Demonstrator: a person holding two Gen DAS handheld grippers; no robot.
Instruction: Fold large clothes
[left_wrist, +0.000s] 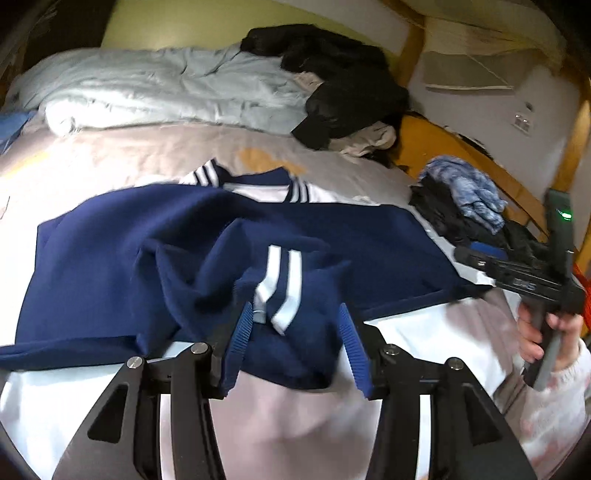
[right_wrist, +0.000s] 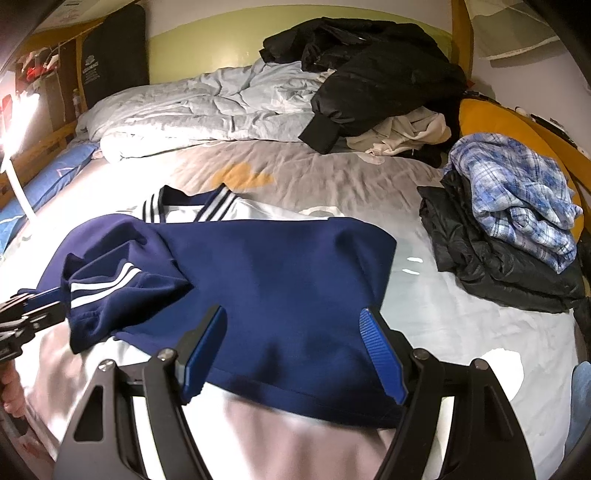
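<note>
Both tools gape apart, gripping nothing: my left tool (left_wrist: 295, 332) at the striped sleeve cuff (left_wrist: 279, 291), my right tool (right_wrist: 295, 347) over the soft, limp navy-and-white knit jersey (right_wrist: 280, 273) on the bed (right_wrist: 332, 173). I'd pinch hem corners.

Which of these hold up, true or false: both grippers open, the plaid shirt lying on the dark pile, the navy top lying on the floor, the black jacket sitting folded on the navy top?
1. Both the left gripper and right gripper are open. True.
2. The blue plaid shirt lies on a dark folded pile. True.
3. The navy top lies on the floor. False: it lies on the bed.
4. The black jacket sits folded on the navy top. False: it lies crumpled at the bed's far end.
</note>
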